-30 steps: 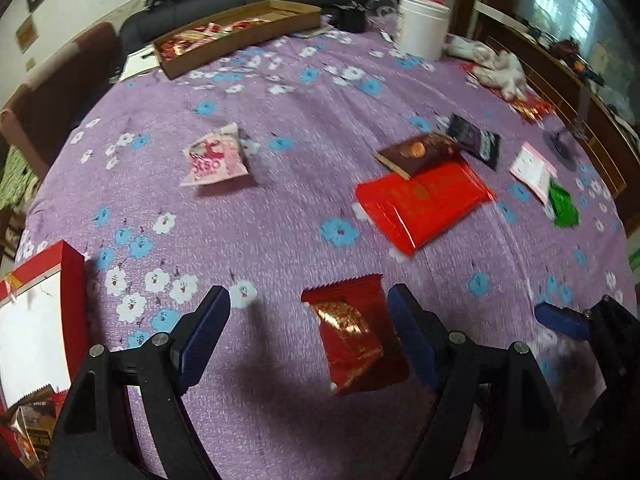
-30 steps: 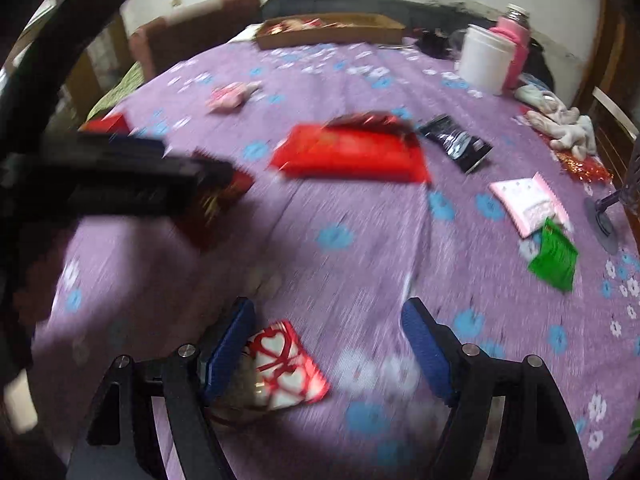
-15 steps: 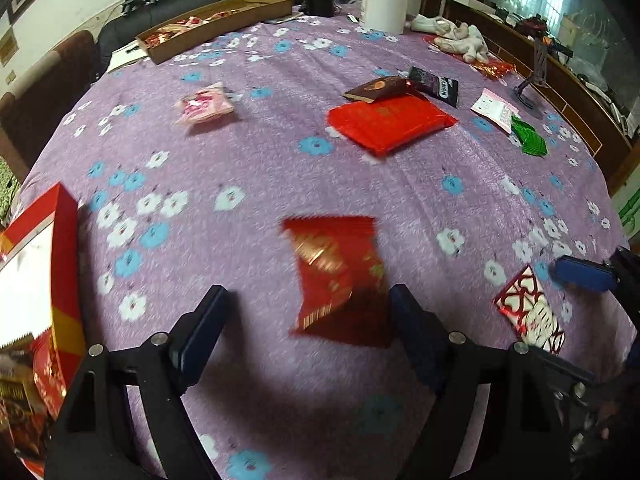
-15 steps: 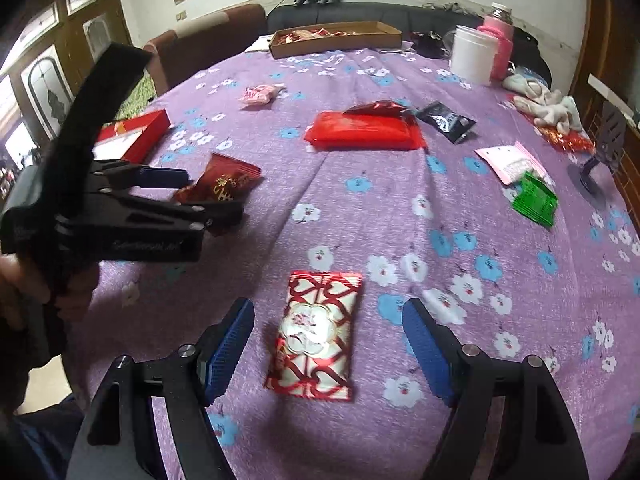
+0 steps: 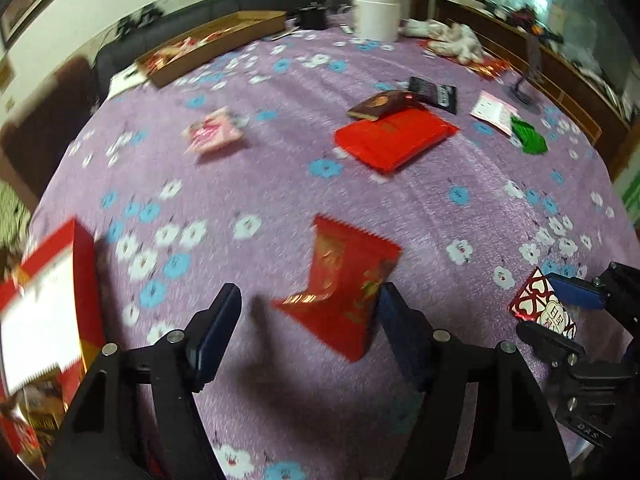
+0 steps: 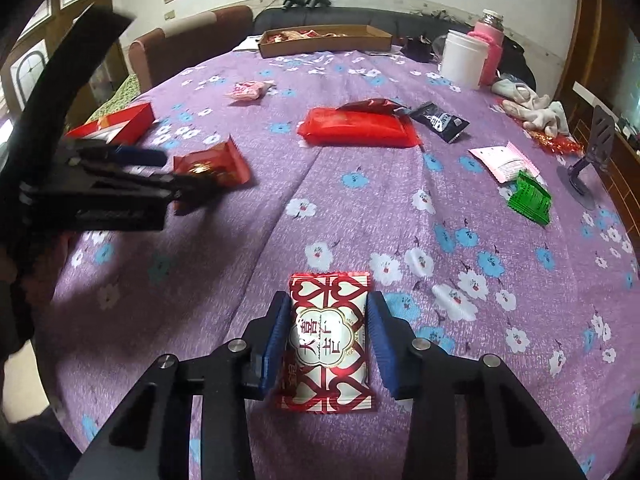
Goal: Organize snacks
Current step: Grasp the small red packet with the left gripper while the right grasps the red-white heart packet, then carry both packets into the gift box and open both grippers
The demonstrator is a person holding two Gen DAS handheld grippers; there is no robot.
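My right gripper [image 6: 327, 334] has closed on a red-and-white heart-pattern packet [image 6: 327, 340] lying on the purple flowered tablecloth [image 6: 360, 216]; both blue pads touch its sides. The packet also shows in the left wrist view [image 5: 542, 306]. My left gripper [image 5: 308, 328] is open, its fingers either side of a red-and-gold packet [image 5: 344, 284], which also shows in the right wrist view [image 6: 212, 164]. I cannot tell whether that packet rests on the cloth. A red box [image 5: 52, 296] with snacks stands at the left edge.
Further out lie a large red pack [image 6: 356, 128], a dark brown packet [image 5: 380, 105], a black packet [image 6: 440, 120], a pink packet [image 5: 212, 134], a pink-white sachet [image 6: 502, 158] and a green packet [image 6: 530, 198]. A brown tray [image 6: 324, 40], white tub [image 6: 464, 58] and phone stand [image 6: 588, 164] stand behind.
My right gripper has moved onto the heart packet and closed on its sides. My left gripper stays open around the red-and-gold packet, and the view has shifted and tilted.
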